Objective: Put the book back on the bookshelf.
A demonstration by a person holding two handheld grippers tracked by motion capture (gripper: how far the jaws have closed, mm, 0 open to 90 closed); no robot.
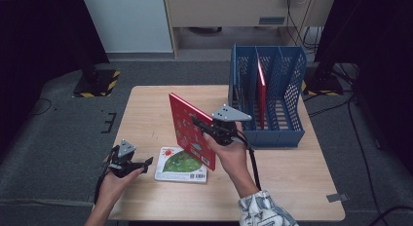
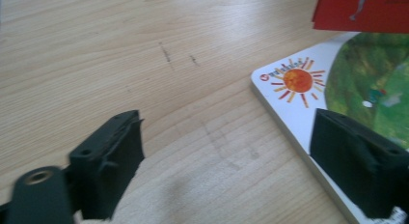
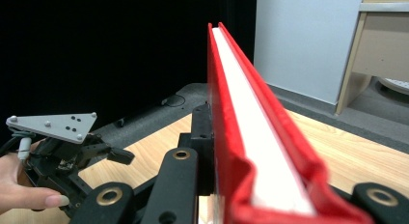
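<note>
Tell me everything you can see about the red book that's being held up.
The red book is a thick hardcover with white page edges and small colourful pictures on its cover. It stands upright on edge, lifted over the table, clamped by the right tongs. Its lower corner hangs above the white book lying flat.

You have three books: one red book (image 1: 187,126) upright at frame centre, one white book (image 1: 181,164) lying flat below it, one red book (image 1: 261,89) standing in the single blue rack (image 1: 272,133), upper right. Two hand-held grippers, one bench (image 1: 146,109).
</note>
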